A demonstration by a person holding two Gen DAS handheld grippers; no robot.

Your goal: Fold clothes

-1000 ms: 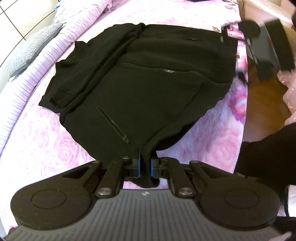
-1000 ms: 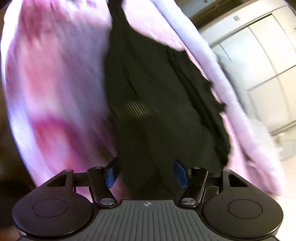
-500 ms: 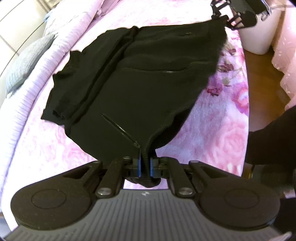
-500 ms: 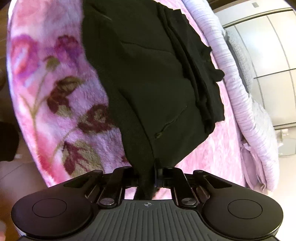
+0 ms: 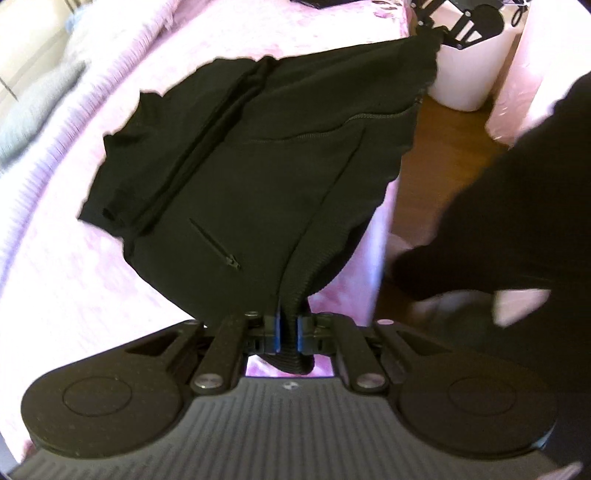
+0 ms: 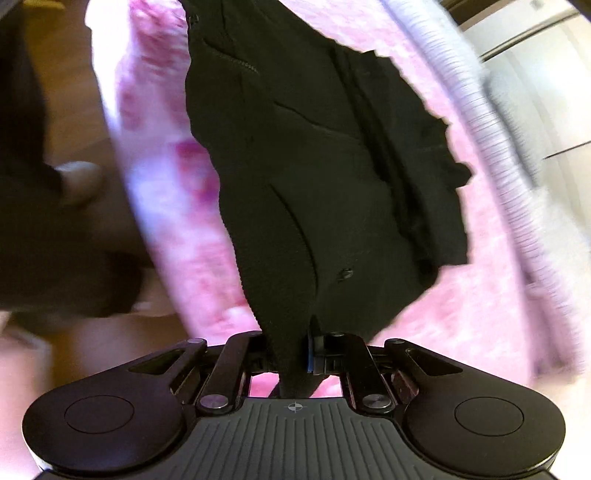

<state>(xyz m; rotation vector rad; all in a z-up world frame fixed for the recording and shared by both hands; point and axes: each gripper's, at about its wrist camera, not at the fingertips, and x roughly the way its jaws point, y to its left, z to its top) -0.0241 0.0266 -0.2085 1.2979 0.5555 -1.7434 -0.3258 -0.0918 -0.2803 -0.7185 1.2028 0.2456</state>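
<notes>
Pink floral bedding (image 5: 74, 295) covers the bed, with a wooden floor (image 5: 443, 147) seen past its edge and a white bin (image 5: 469, 85) beyond that. Wardrobe doors (image 6: 546, 92) are visible on the far side in the right wrist view.

So progress-wise: not much folding is done yet, as far as can be judged. The black zip-up jacket (image 5: 258, 166) is laid out on the bed with one sleeve seemingly tucked in along the far side, but the body is not yet doubled over. What looks to be in hand is the first big fold, with the hem edge picked up at two corners and raised off the bedding. Left to do, probably: the hem gets carried over toward the collar, laid down, smoothed, then maybe folded once more.

The left gripper (image 5: 287, 328) is clamped tight on the ribbed hem, with the blue pads (image 5: 277, 330) pressed against the knit and a bit of fabric poking out below. The right gripper (image 6: 291, 350) is likewise closed down on the opposite hem corner, fabric pinched between its fingers. It's also seen far off in the left view (image 5: 436, 31), where the jacket's corner is pulled up.

From each gripper the jacket hangs away and down toward the bed, its far part resting on the bedding. Both views are blurred.
</notes>
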